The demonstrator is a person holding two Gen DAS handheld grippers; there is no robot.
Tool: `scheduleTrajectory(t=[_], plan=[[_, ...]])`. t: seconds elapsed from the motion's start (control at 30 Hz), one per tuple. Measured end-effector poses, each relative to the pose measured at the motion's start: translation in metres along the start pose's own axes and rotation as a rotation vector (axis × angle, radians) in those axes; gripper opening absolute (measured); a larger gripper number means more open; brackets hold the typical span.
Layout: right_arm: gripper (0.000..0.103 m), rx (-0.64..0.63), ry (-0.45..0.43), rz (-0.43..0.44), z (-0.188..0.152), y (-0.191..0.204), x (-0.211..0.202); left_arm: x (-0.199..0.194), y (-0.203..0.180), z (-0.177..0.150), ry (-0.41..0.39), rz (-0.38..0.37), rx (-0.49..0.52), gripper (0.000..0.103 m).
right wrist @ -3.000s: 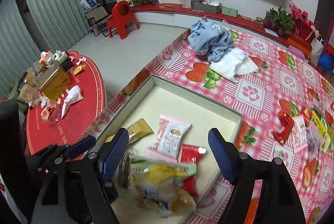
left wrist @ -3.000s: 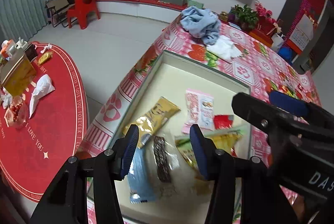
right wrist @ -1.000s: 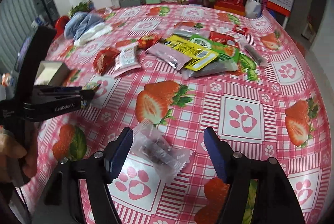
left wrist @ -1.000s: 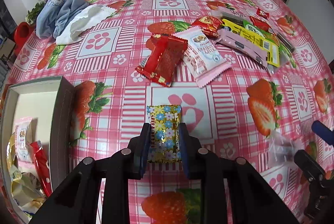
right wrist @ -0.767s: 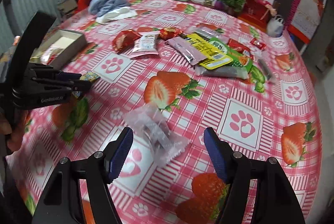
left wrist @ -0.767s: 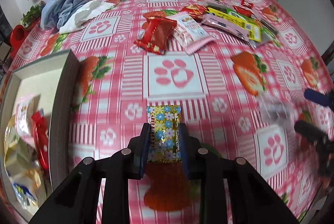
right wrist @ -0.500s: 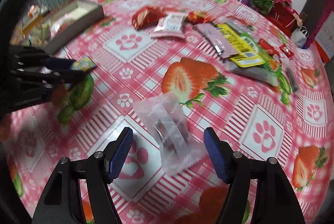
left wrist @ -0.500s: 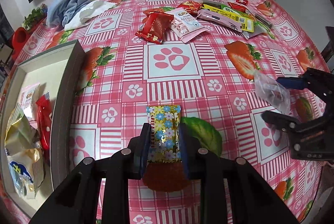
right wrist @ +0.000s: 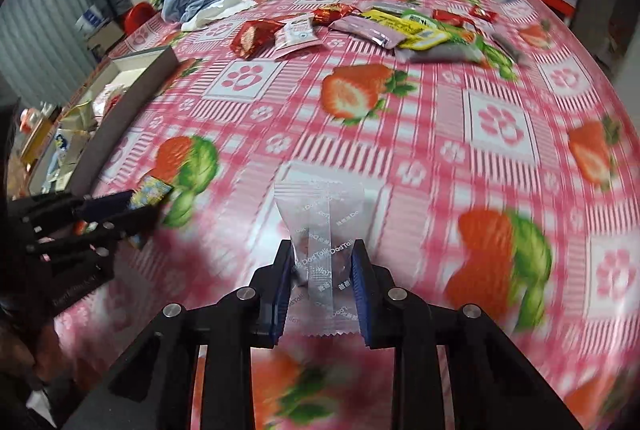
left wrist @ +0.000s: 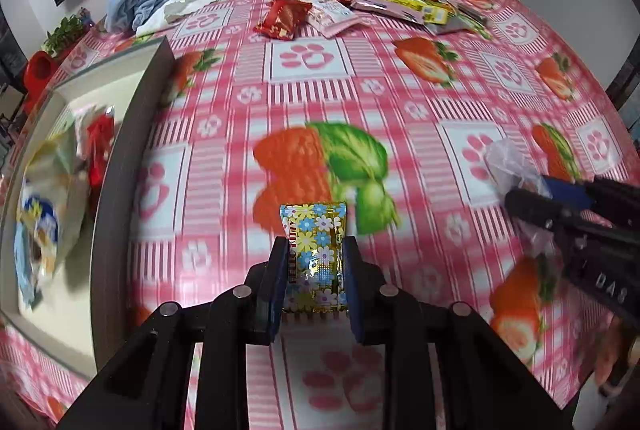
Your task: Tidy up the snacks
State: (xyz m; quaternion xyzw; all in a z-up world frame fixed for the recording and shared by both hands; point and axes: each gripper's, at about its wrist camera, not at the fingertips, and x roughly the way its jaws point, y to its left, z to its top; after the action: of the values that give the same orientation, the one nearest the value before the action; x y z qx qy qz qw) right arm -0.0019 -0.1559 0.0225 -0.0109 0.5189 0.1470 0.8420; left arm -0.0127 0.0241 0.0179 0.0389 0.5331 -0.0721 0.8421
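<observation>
My left gripper [left wrist: 314,270] is shut on a small flowered gold snack packet [left wrist: 314,246] and holds it above the tablecloth. My right gripper [right wrist: 322,282] is shut on a clear plastic snack packet [right wrist: 324,226], also held above the table. The right gripper [left wrist: 532,191] with its clear packet [left wrist: 506,161] shows at the right of the left wrist view. The left gripper [right wrist: 132,205] with the flowered packet [right wrist: 154,189] shows at the left of the right wrist view. A grey box [left wrist: 128,133] with several snacks inside stands at the left; it also shows in the right wrist view [right wrist: 132,89].
Several loose snack packets lie at the far side of the table: a red one [left wrist: 284,17], a pink-white one [left wrist: 330,15], a yellow one [right wrist: 420,33]. A blue cloth [left wrist: 142,1] lies at the far left. The pink strawberry tablecloth [left wrist: 420,77] covers the round table.
My right gripper has shut on the clear packet and lifted it. Both grippers have moved left, towards the box side, each carrying its packet.
</observation>
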Motion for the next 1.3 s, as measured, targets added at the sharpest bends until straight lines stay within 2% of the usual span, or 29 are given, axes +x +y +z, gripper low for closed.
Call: scheduleTrajectory(t=[0.17,0.27,0.73,1.1,1.3], plan=[[0.029,0.085,-0.004,0.007,-0.036,0.03,-0.007,-0.015,0.002,-0.029,0.004,-0.021,-0.025,0.029],[0.029,0.049,-0.03,-0.056,-0.047,0.045,-0.011,-0.019,0.005,-0.04,-0.014,-0.019,-0.038,0.029],[0.03,0.046,-0.086,-0.15,-0.06,0.06,-0.011,-0.021,0.003,-0.047,-0.05,-0.012,-0.023,0.028],[0.03,0.062,-0.08,-0.13,-0.06,0.057,-0.012,-0.021,0.004,-0.047,-0.044,-0.011,-0.024,0.028],[0.03,0.116,-0.058,-0.082,-0.059,0.05,-0.016,-0.023,0.005,-0.046,-0.039,-0.002,-0.025,0.029]])
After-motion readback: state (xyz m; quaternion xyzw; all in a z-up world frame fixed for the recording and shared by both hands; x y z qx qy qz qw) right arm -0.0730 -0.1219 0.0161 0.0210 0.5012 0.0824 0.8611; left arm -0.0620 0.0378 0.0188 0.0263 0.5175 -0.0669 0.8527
